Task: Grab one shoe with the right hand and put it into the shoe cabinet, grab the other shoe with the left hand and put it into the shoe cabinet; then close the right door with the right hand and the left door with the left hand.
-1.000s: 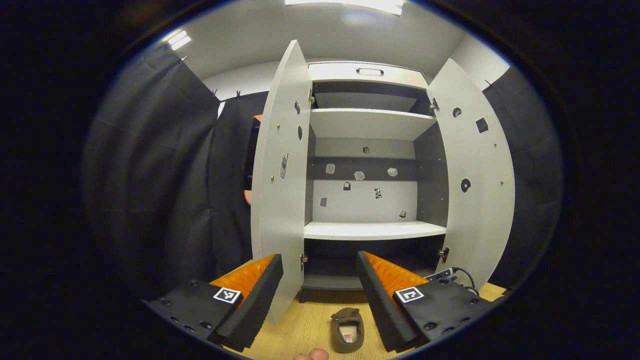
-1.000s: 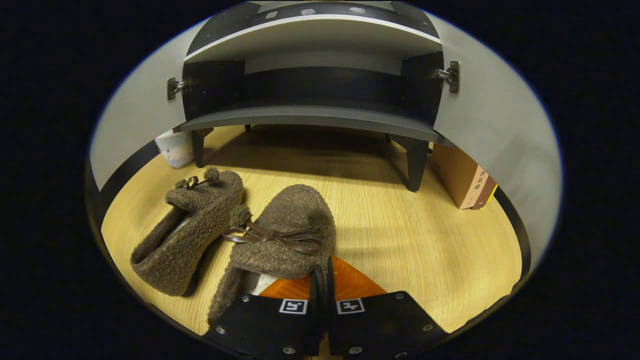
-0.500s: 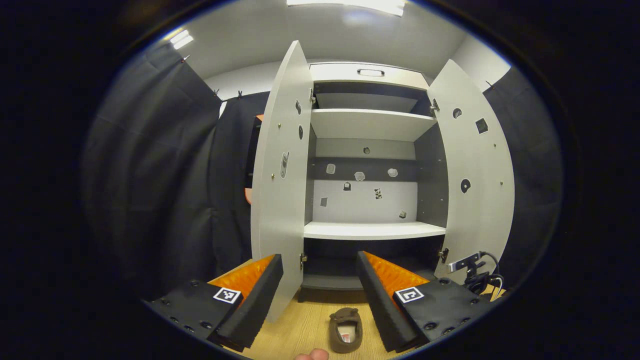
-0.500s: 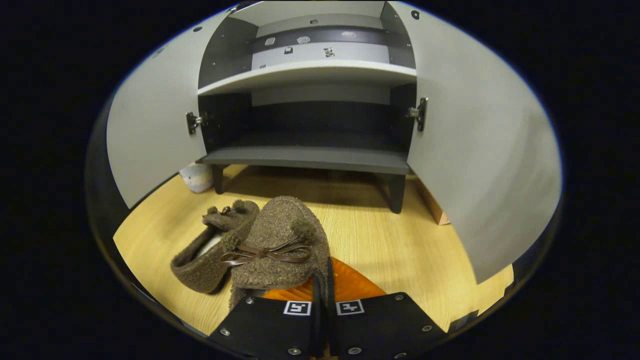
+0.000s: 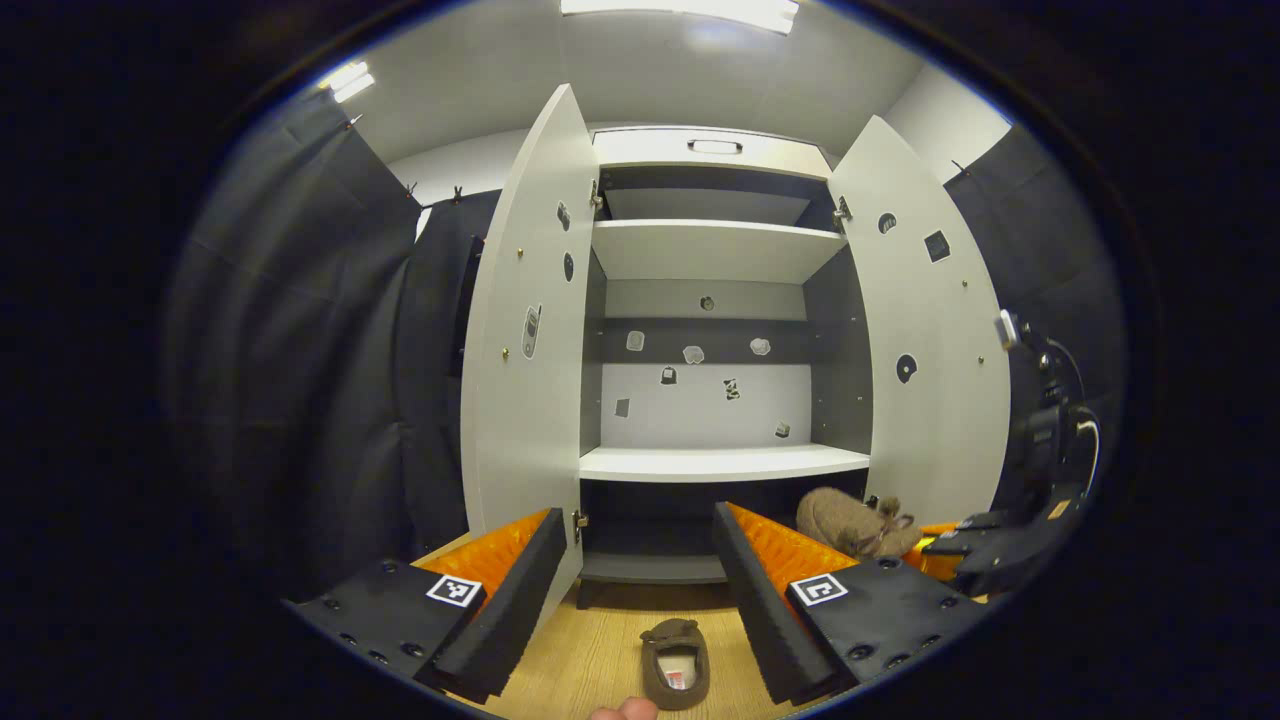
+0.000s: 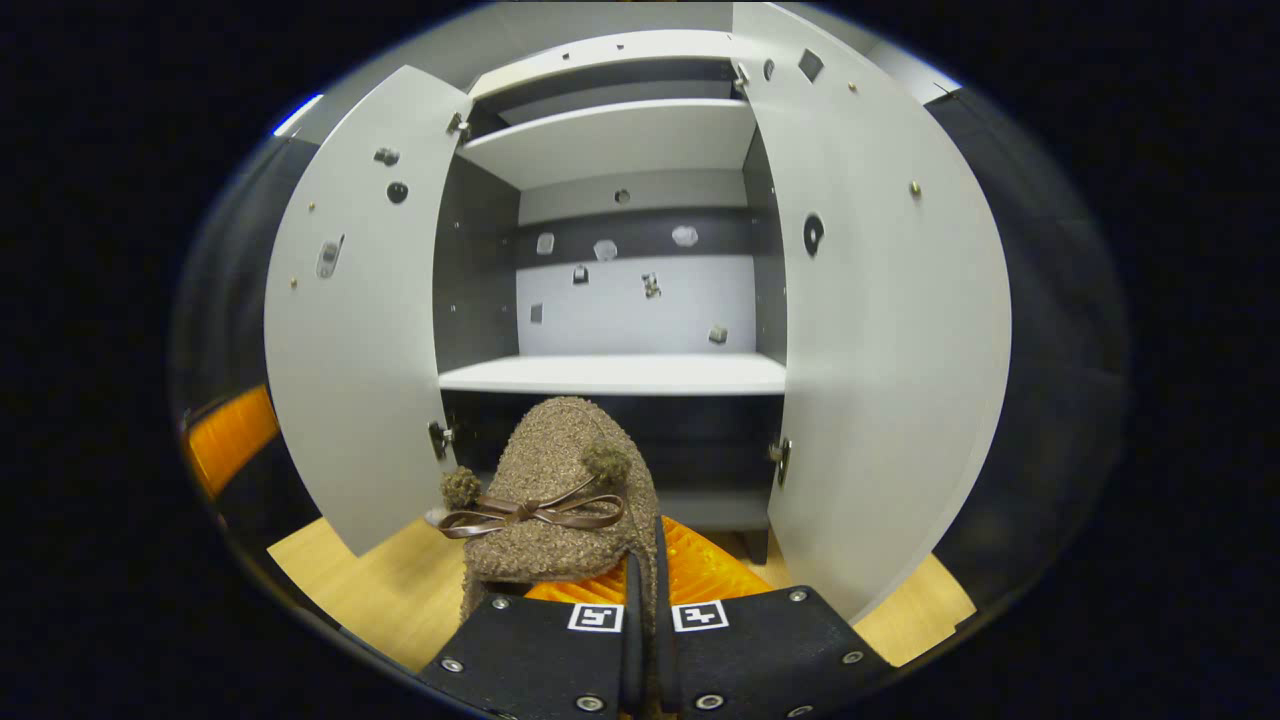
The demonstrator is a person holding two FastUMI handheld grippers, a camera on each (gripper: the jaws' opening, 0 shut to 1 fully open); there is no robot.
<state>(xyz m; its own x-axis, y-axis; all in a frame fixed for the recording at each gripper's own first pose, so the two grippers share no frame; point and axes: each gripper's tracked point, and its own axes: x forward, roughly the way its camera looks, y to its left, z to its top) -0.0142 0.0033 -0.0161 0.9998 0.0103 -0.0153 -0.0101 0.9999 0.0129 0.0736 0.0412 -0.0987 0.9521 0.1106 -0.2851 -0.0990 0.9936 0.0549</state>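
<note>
So far only the right claw [image 6: 640, 575] has clamped one shoe [image 6: 560, 480], held in front of the shoe cabinet [image 6: 620, 372], while the left claw [image 5: 635, 560] gapes empty above the other shoe [image 5: 675, 663] on the floor before the cabinet, both doors open.

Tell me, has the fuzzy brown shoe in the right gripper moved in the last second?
Yes. The shoe has risen off the floor toward the cabinet's white shelf.

We see brown fuzzy shoes [image 6: 560, 490] with a dark brown bow, light grey cabinet doors [image 6: 880, 330], white shelves [image 5: 720, 462], tan wood-grain floor [image 5: 590, 660].
</note>
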